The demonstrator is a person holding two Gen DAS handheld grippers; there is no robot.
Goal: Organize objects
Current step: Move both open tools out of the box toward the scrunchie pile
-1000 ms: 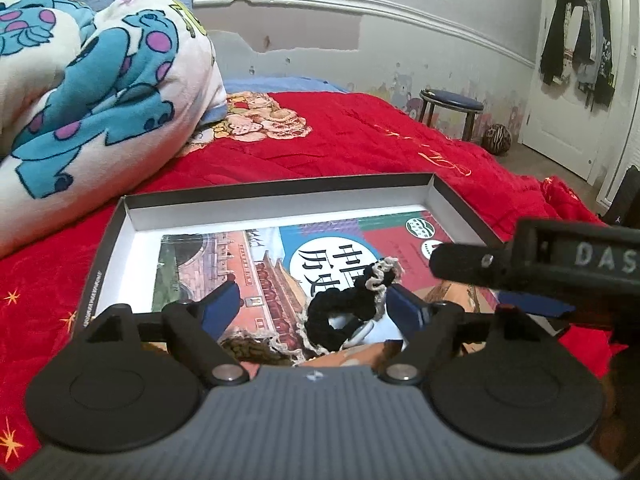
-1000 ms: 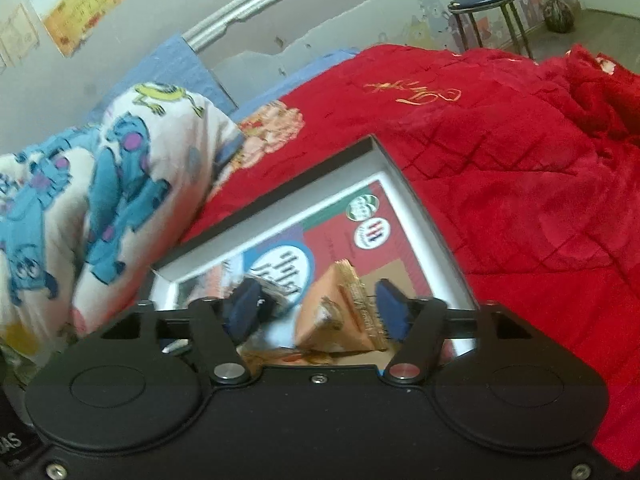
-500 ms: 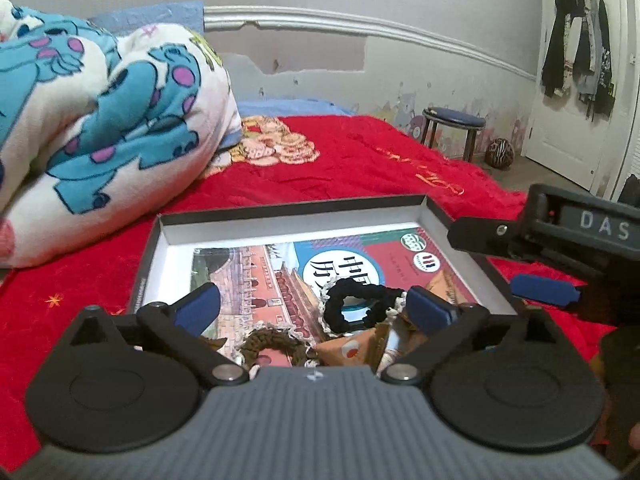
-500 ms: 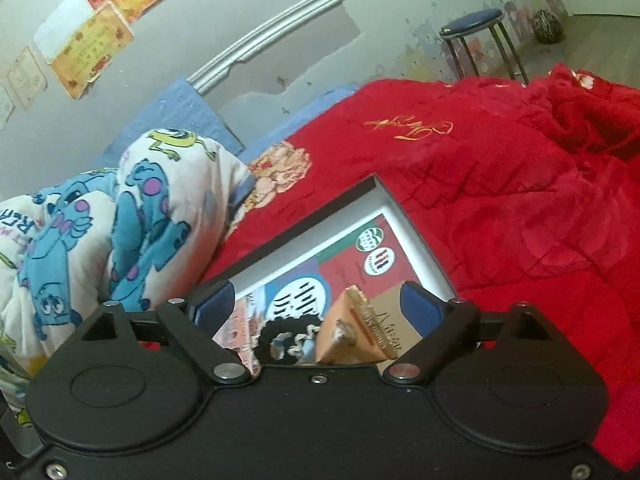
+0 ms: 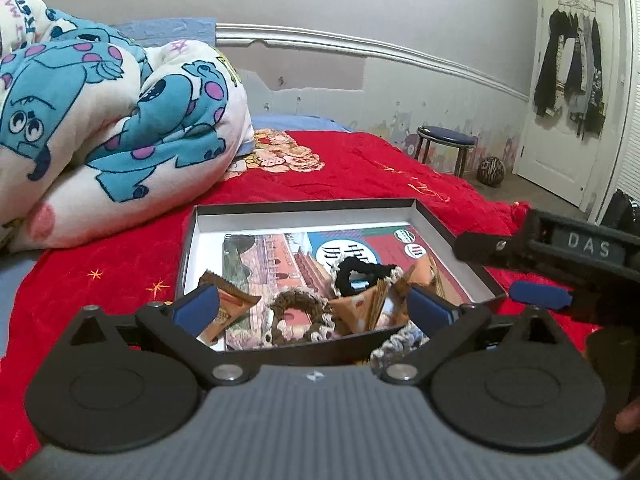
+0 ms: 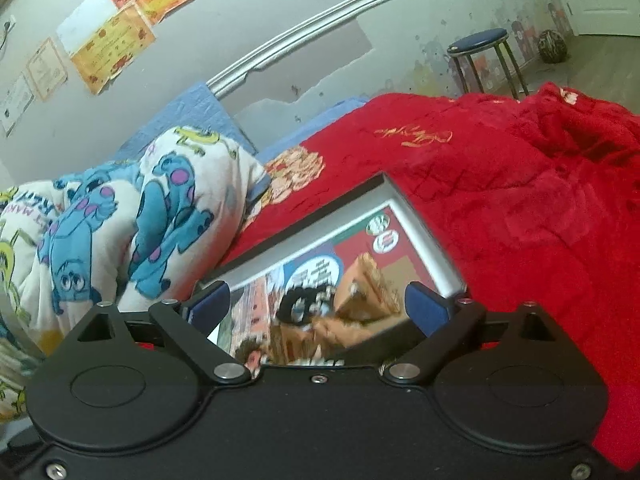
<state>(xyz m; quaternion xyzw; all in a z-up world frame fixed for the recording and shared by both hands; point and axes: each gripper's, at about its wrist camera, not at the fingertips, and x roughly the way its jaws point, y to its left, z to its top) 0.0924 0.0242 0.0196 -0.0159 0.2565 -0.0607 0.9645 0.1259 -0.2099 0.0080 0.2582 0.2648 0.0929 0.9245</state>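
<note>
Both grippers, left (image 5: 312, 308) and right (image 6: 318, 308), were found spread and empty, the right still widening, short of the filled box (image 5: 452, 232); a fresh pickup was judged due next.

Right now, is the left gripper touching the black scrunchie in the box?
Apart. The left wrist view shows the left gripper open, nothing pinched; the black scrunchie lies in the box beyond its fingertips.

Even, soft indoor light, no glare; fisheye bending curves the wall trim (image 6: 304, 28), and the box contents (image 6: 344, 308) smear with motion blur.
</note>
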